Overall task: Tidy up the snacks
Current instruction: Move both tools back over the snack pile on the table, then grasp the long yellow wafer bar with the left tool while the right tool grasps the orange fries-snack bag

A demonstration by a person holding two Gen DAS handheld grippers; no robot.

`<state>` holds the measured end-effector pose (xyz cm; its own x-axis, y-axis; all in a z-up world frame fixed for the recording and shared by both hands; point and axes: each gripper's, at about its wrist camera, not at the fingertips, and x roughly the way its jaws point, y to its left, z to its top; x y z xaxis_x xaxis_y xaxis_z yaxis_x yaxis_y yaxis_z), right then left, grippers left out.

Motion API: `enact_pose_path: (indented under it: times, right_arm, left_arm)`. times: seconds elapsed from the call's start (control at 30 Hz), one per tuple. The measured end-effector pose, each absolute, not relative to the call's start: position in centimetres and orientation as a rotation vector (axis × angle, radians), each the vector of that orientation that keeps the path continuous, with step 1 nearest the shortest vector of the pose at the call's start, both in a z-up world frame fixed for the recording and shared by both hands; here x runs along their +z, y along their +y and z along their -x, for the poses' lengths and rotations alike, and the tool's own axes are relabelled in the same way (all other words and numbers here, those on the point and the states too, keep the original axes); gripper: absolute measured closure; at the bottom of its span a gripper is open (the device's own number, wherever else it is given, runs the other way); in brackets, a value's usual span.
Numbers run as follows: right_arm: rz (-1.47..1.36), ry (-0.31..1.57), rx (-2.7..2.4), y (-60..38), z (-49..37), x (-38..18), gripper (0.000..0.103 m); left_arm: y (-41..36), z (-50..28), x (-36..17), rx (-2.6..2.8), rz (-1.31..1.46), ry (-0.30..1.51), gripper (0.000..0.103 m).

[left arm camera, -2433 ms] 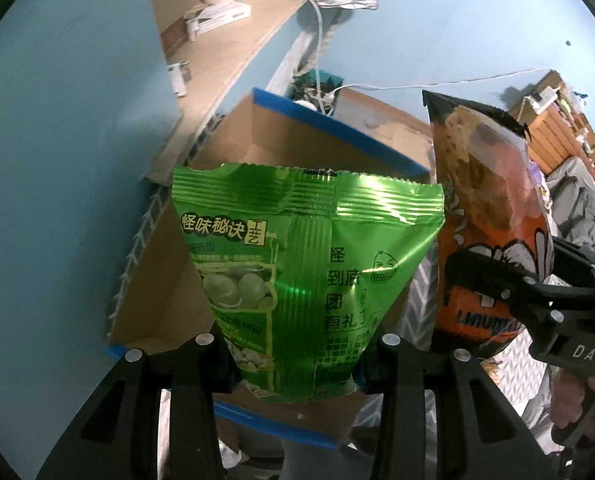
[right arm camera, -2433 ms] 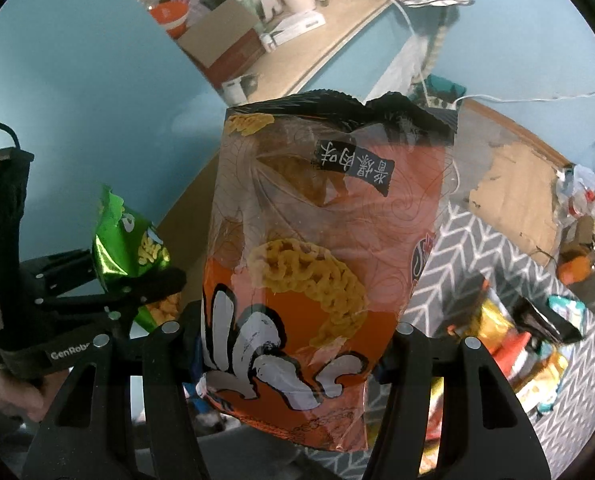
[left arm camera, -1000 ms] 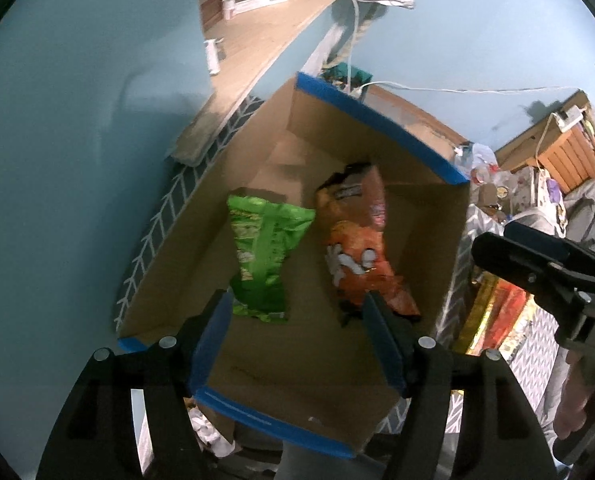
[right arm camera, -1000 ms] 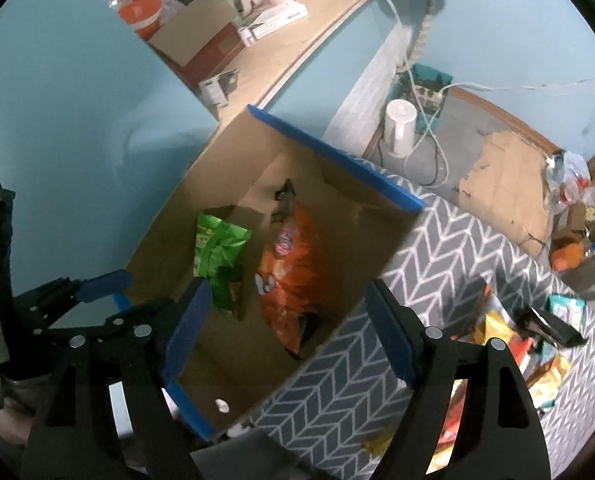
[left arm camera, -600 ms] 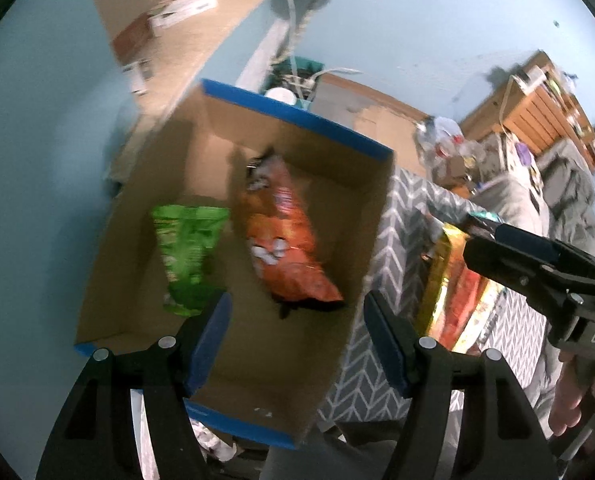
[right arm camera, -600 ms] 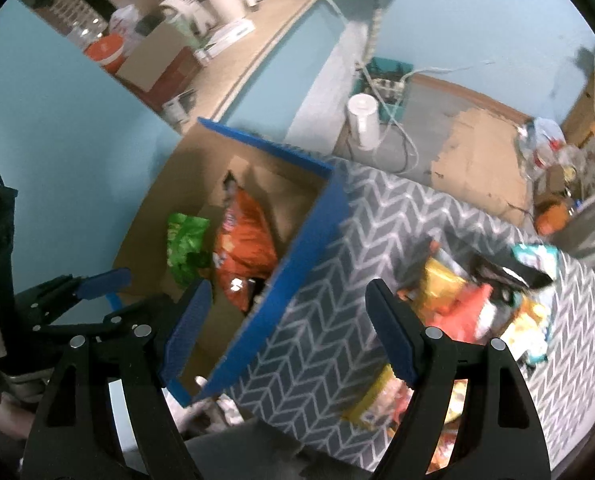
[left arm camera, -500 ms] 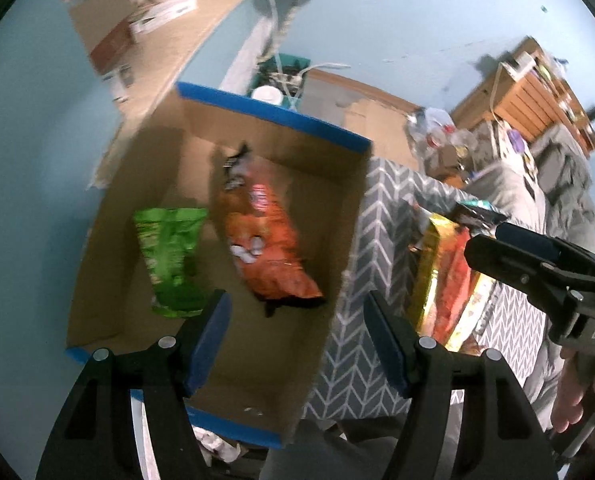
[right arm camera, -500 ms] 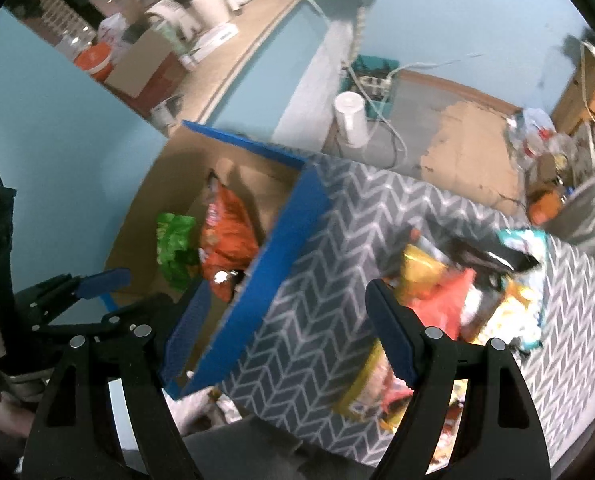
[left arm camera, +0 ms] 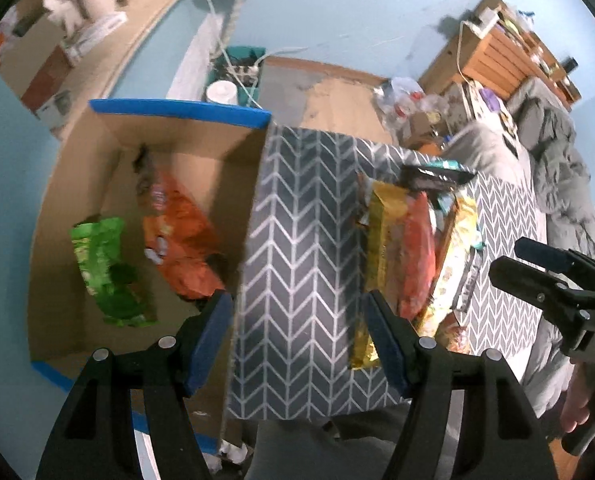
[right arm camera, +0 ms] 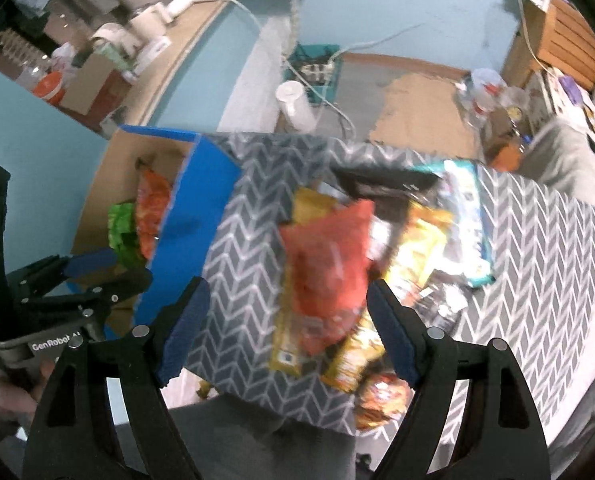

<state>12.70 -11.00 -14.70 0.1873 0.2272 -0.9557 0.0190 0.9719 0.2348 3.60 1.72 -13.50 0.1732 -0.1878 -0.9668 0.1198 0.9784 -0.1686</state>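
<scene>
Snack pile [right arm camera: 349, 264] sits on the chevron-patterned cloth [left arm camera: 301, 240], straight ahead of my right gripper [right arm camera: 285, 320] and ahead-right of my left gripper [left arm camera: 297, 336]. Both grippers now gape wide and hold nothing. 2.4 s ago each clamped a bag; now the green bag [left arm camera: 105, 272] and orange bag [left arm camera: 177, 240] lie flat in the cardboard box [left arm camera: 177, 110], off to my left. So two are filed, and both views have swung from the box to the pile; I judge next pick comes from there. Red packet [right arm camera: 325, 264] tops the pile, long axis running away from my right gripper, roughly along its fingers. Yellow packet [left arm camera: 377, 248] beside it runs the same way. Frames are motion-blurred, so labels unreadable.
</scene>
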Motion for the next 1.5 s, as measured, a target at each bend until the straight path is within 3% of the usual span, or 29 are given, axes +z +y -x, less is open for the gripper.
enact_pose_path:
  times: [0.47,1.17,1.4,1.43,1.5]
  right_arm:
    - [-0.316,1.471,-0.012,-17.4,-6.8,-19.0,0.021]
    - [-0.420,1.596,-0.054,-19.5,-1.8,-27.5,0.021]
    - [-0.473,1.600,-0.048,-19.2,-0.9,-29.3,0.021]
    - [-0.487,1.598,-0.044,-19.5,-0.7,-29.4,0.022]
    - [-0.509,1.598,-0.043,-19.9,-0.5,-29.6,0.035]
  left_arm:
    - [-3.7,-2.4,-16.5,-0.315,-0.045,1.452,0.033]
    - [-7.0,-1.1,-23.9,-0.333,-0.062,1.602,0.033]
    - [-7.5,-0.5,-25.6,-0.340,-0.037,1.629,0.026]
    - [-7.7,-0.5,-25.9,-0.337,-0.033,1.629,0.026]
    - [-7.9,-0.4,-26.4,-0.330,-0.041,1.636,0.026]
